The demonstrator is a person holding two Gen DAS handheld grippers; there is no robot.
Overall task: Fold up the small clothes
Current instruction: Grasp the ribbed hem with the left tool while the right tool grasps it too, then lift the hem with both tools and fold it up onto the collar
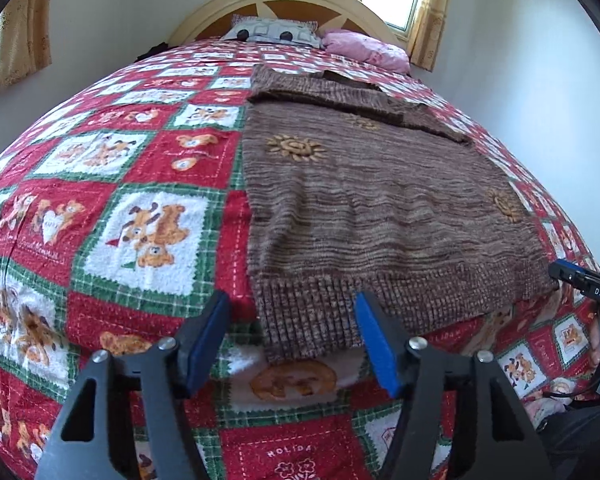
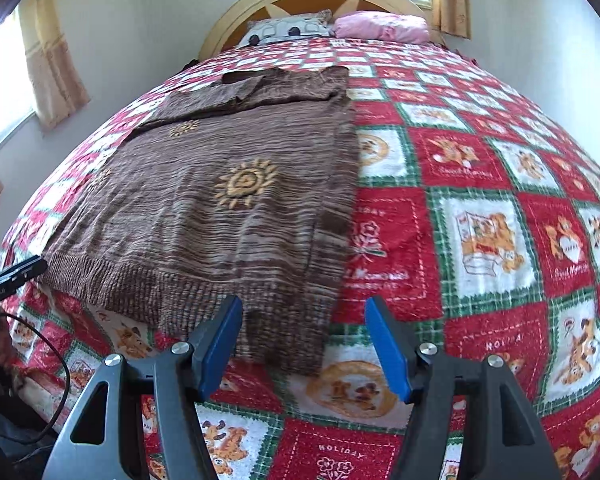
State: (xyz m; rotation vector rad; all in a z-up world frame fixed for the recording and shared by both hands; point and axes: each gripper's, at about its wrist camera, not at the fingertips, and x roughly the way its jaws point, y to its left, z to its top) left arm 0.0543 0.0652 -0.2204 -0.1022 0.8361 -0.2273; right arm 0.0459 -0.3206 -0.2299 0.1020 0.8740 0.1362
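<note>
Red-and-green teddy quilt (image 1: 148, 240) spread over the bed, brown knit sweater (image 1: 364, 200) flat on it, sleeves folded in, left gripper (image 1: 292, 340) jaws wide at its ribbed hem, right gripper (image 2: 304, 344) likewise gaping, empty.

- Your left tongs (image 1: 292, 340) have black angular arms, silver pivot screws and blue pads (image 1: 204, 350).
- Your right tongs (image 2: 304, 344) match them: black arms, silver screws, blue pads (image 2: 386, 350).
- Your right unit carries white "DAS" lettering; a black cable trails from your left unit.
</note>
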